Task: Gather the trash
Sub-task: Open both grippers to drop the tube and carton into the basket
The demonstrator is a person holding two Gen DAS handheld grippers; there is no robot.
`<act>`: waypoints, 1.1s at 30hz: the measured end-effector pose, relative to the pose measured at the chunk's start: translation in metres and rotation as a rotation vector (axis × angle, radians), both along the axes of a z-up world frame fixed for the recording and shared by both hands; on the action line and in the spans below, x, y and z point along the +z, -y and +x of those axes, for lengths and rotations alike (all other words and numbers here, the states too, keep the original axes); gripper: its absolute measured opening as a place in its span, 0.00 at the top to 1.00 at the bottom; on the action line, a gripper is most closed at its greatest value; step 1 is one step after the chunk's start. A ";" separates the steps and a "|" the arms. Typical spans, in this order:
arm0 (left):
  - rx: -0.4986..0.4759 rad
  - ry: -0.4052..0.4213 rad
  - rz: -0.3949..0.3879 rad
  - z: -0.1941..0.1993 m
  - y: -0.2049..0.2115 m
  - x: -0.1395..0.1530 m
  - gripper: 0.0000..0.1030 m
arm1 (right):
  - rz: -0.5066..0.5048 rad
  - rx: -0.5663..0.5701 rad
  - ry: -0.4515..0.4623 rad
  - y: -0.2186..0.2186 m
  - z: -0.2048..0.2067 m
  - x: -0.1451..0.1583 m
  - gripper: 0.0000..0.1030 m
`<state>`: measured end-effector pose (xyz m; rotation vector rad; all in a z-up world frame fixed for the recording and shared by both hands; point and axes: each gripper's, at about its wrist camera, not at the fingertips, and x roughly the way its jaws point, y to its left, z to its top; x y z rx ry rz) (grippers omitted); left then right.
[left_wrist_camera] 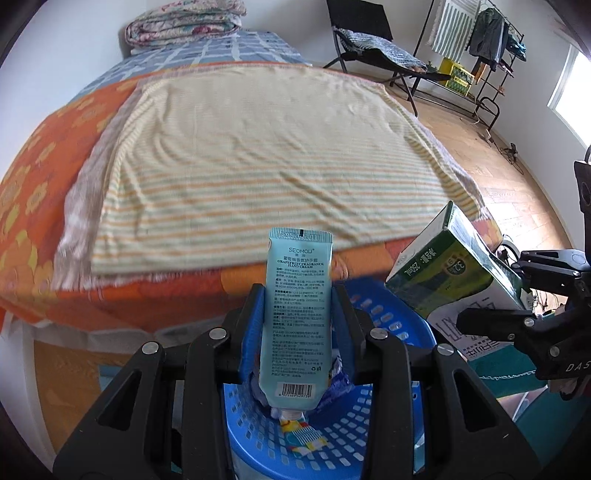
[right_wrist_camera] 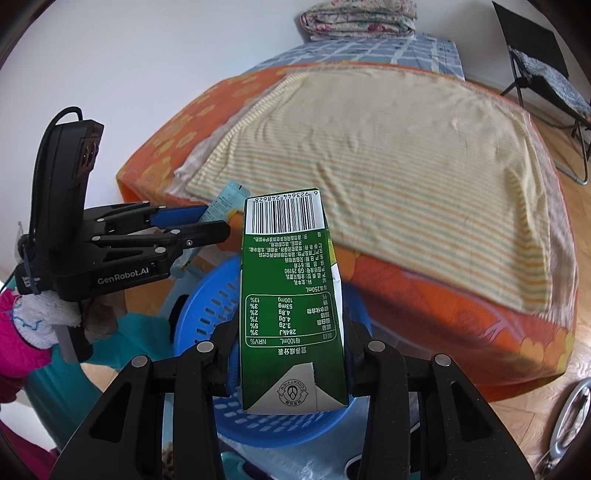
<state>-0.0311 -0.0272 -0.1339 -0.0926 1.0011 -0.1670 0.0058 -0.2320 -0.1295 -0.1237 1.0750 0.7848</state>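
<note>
My left gripper (left_wrist_camera: 299, 291) is shut on a light blue hand cream tube (left_wrist_camera: 297, 314) and holds it upright over a blue perforated basket (left_wrist_camera: 354, 435). Wrappers (left_wrist_camera: 301, 439) lie inside the basket. My right gripper (right_wrist_camera: 290, 332) is shut on a green milk carton (right_wrist_camera: 290, 295) and holds it above the same basket (right_wrist_camera: 207, 306). In the left wrist view the carton (left_wrist_camera: 450, 258) and the right gripper (left_wrist_camera: 517, 314) are at the right. In the right wrist view the left gripper (right_wrist_camera: 207, 225) with the tube (right_wrist_camera: 225, 199) is at the left.
A bed with an orange flowered sheet (left_wrist_camera: 33, 192) and a striped yellow towel (left_wrist_camera: 258, 155) fills the space behind the basket. A folded quilt (left_wrist_camera: 184, 26) lies at its far end. A black folding chair (left_wrist_camera: 373, 40) and a clothes rack (left_wrist_camera: 480, 44) stand on the wooden floor at the right.
</note>
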 end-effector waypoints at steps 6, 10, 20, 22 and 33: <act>0.005 -0.028 -0.002 -0.009 0.002 -0.012 0.65 | -0.023 0.011 -0.038 -0.007 -0.007 -0.014 0.62; 0.004 -0.048 -0.008 -0.014 0.003 -0.018 0.65 | -0.042 0.031 -0.044 -0.011 -0.012 -0.019 0.62; 0.009 -0.077 -0.007 -0.013 0.001 -0.026 0.65 | -0.068 0.048 -0.070 -0.019 -0.015 -0.028 0.61; 0.013 -0.084 -0.010 -0.013 0.001 -0.027 0.65 | -0.071 0.048 -0.081 -0.020 -0.014 -0.030 0.61; 0.029 -0.089 -0.010 -0.013 -0.005 -0.029 0.65 | -0.116 0.067 -0.090 -0.028 -0.014 -0.040 0.59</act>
